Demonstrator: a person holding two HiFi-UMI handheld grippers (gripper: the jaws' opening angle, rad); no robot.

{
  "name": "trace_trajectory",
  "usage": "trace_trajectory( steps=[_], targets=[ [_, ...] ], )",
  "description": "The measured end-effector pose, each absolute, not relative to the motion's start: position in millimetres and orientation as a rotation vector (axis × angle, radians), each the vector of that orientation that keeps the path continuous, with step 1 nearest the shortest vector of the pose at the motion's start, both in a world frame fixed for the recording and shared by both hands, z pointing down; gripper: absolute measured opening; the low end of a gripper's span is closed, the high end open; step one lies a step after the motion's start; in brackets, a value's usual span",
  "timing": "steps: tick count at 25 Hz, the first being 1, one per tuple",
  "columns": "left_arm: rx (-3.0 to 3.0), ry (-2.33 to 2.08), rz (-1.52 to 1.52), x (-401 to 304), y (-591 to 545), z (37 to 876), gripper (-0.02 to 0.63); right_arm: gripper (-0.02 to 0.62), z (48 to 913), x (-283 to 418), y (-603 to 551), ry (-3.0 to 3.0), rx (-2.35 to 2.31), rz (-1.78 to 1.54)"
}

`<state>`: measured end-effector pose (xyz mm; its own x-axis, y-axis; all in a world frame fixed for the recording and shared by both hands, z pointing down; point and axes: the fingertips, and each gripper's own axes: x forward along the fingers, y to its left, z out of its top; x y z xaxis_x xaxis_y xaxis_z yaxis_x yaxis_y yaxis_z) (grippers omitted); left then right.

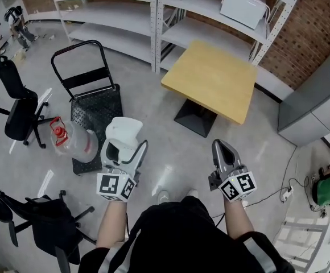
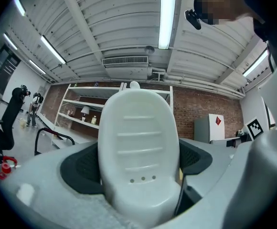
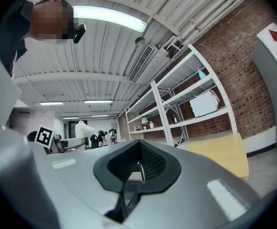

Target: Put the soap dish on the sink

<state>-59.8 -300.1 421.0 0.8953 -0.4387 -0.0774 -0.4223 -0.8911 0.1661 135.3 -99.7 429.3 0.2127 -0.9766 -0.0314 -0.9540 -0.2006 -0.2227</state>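
A white oval soap dish (image 1: 123, 131) with ridges and three small drain holes stands upright between the jaws of my left gripper (image 1: 121, 147), which is shut on it. In the left gripper view the soap dish (image 2: 137, 147) fills the centre, black pads pressed against both its sides. My right gripper (image 1: 222, 151) is held at the same height to the right, jaws closed together and holding nothing; the right gripper view shows my right gripper (image 3: 137, 168) with its pads meeting. No sink appears in any view.
A yellow square table (image 1: 212, 79) stands ahead. Metal shelving (image 1: 153, 16) runs along the brick wall with a white box (image 1: 242, 5) on it. A black hand cart (image 1: 92, 98) and a water jug (image 1: 69, 140) sit left, office chairs (image 1: 18, 110) farther left.
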Motion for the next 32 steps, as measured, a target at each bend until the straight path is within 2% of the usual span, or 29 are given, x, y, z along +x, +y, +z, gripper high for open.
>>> trace_trajectory(
  steps=[11, 22, 32],
  targets=[
    [2.941, -0.544, -0.12, 53, -293, 433, 0.454, 0.005, 442, 230, -72, 1.724, -2.36, -0.173],
    [2.97, -0.501, -0.076, 191, -285, 435, 0.454, 0.005, 452, 369, -58, 1.654, -2.369, -0.167],
    [3.005, -0.434, -0.117, 318, -272, 418, 0.454, 0.005, 427, 485, -41, 1.601, -2.404, -0.083]
  ],
)
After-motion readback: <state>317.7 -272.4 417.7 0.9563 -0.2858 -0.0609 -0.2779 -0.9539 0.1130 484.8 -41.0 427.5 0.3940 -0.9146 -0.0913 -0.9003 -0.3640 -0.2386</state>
